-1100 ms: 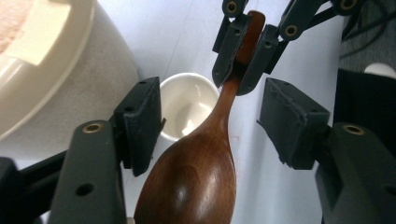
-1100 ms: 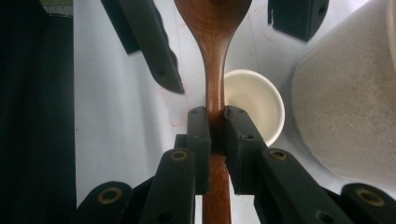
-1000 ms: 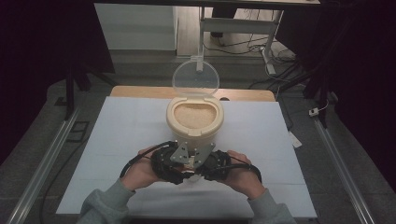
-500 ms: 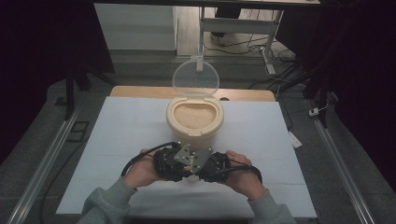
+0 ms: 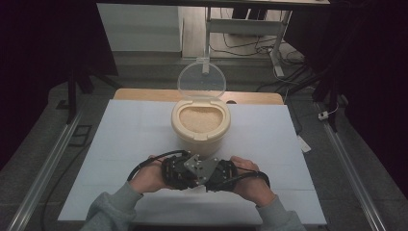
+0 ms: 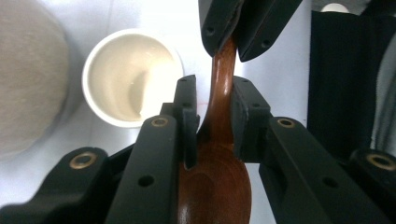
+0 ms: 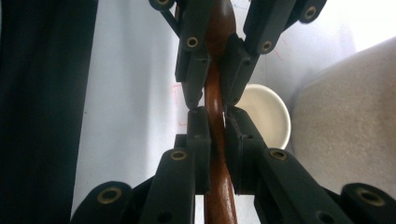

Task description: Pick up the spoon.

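Low centre of the high view, both grippers meet nose to nose just in front of the rice container (image 5: 200, 126). Left gripper (image 6: 212, 114) has just been closing and its jaws now pinch the wooden spoon (image 6: 219, 154) at the neck, bowl toward its own camera. Right gripper (image 7: 217, 135) is clamped on the handle further along. Looks like a handover: confirm the left grip is firm before the right lets go, keep the spoon level, avoid twisting. Small white bowl (image 6: 132, 77) sits upper left in the left gripper view, just beside the container.
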Motion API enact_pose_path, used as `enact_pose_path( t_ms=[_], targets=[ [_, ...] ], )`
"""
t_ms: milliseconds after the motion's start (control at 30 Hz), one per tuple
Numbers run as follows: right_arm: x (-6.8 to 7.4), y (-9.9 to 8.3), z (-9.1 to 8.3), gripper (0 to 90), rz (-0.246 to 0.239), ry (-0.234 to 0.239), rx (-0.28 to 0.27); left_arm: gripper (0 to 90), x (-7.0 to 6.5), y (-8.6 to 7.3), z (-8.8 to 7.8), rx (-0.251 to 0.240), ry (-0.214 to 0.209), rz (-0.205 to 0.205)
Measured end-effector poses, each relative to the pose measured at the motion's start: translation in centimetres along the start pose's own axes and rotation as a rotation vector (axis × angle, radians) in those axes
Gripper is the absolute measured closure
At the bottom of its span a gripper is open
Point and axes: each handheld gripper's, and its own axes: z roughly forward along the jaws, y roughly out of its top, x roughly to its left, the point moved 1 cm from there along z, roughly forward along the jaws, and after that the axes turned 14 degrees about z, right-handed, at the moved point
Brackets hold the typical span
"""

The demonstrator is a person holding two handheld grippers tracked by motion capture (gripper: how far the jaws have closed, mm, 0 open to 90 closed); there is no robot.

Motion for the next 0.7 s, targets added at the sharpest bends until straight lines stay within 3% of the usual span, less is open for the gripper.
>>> enact_pose_path(
  t_ms=[100,167,267,333,400,467,633,700],
  targets=[
    [0.0,-0.1,0.0,80.3,0.013,-0.001,0.001,75.0,0.1,-0.1,0.0,-0.012,-0.002,-0.009],
    [-0.3,-0.2,-0.2,78.3,0.015,-0.019,-0.027,76.2,0.2,-0.1,-0.2,-0.015,-0.005,0.006],
    [-0.5,-0.3,-0.7,73.2,0.061,-0.009,-0.068,77.0,0.3,-0.3,0.0,-0.043,0.020,-0.009],
    [-0.6,-0.6,-1.2,67.4,0.094,-0.047,-0.107,77.3,0.3,-0.4,0.0,-0.047,0.028,-0.012],
    [-0.9,-1.0,-2.1,64.0,0.129,-0.067,-0.171,77.4,0.5,-0.6,-0.3,-0.069,0.044,-0.014],
    [-1.4,-1.6,-3.1,59.5,0.194,-0.104,-0.273,77.6,0.6,-0.8,-0.7,-0.082,0.053,-0.013],
    [-2.4,-4.1,-5.6,49.4,0.403,-0.154,-0.541,77.8,0.8,-1.2,-1.3,-0.114,0.076,-0.026],
    [-2.6,-5.2,-6.2,45.4,0.491,-0.174,-0.609,77.9,0.8,-1.3,-1.5,-0.127,0.082,-0.031]
  ],
)
